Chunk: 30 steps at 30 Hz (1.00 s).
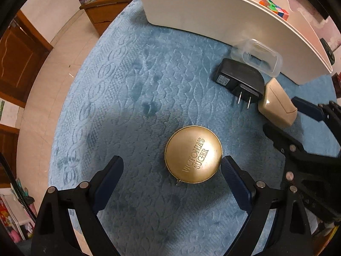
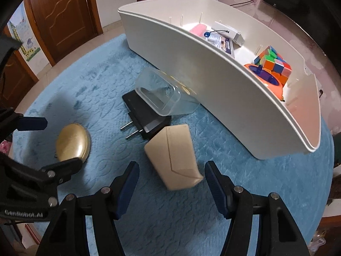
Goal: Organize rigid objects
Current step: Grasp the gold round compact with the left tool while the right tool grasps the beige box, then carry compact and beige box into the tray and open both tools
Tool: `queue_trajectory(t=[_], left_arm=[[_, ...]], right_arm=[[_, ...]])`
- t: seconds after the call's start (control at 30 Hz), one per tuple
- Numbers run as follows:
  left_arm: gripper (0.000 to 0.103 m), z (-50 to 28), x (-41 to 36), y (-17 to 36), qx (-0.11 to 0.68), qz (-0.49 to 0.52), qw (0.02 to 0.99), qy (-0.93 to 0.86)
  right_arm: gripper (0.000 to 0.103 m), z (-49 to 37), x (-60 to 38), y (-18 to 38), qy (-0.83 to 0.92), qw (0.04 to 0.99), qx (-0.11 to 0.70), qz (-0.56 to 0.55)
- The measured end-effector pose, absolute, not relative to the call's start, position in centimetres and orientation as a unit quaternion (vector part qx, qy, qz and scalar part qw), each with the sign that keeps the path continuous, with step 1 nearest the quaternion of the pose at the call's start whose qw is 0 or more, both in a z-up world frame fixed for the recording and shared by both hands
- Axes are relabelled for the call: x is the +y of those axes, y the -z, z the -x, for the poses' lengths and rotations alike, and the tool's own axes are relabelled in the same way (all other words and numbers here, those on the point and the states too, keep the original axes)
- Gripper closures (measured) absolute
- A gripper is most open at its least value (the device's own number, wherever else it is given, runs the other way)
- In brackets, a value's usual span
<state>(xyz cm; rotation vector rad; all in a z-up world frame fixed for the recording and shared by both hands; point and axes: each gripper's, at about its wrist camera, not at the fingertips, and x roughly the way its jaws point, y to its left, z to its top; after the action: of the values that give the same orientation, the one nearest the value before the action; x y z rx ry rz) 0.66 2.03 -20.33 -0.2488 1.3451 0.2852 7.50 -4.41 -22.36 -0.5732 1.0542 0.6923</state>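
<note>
Left wrist view had the left gripper [image 1: 172, 168] fingers wide around the gold tin [image 1: 193, 154], lined up for pickup. Right gripper [image 2: 170, 177] fingers, also wide and empty, straddled the beige box [image 2: 173, 160]; both items sat near the white bin [image 2: 223, 89], probably their destination.

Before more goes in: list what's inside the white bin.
Inside the white bin: a colourful puzzle cube, an orange object, a pink item, printed cards and a small white box. The near wall hides the floor closest to it.
</note>
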Motion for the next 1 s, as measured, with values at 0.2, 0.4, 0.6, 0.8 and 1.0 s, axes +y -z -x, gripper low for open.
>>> queue_trajectory(t=[0.2, 0.4, 0.6, 0.8, 1.0], left_arm=[[0.009, -0.7, 1.5, 20.9, 0.622, 0.104, 0.765, -0.131], [0.015, -0.9, 1.0, 21.7, 0.621, 0.114, 0.764, -0.132], [0.044, -1.4, 1.4, 21.4, 0.611, 0.123, 0.771, -0.131], [0.044, -1.4, 1.3, 20.3, 0.599, 0.118, 0.780, -0.137], [0.044, -1.3, 0.7, 17.5, 0.579, 0.123, 0.796, -0.129]], right_arm=[[0.042, -8.7, -4.3, 23.4, -0.336, 0.757, 0.499, 0.256], [0.059, -9.2, -4.3, 23.4, -0.352, 0.751, 0.504, 0.242], [0.059, -8.9, -4.5, 22.9, -0.355, 0.751, 0.502, 0.240], [0.060, -8.0, -5.8, 21.4, -0.353, 0.760, 0.499, 0.221], [0.060, -7.0, -7.5, 18.2, -0.337, 0.785, 0.487, 0.185]])
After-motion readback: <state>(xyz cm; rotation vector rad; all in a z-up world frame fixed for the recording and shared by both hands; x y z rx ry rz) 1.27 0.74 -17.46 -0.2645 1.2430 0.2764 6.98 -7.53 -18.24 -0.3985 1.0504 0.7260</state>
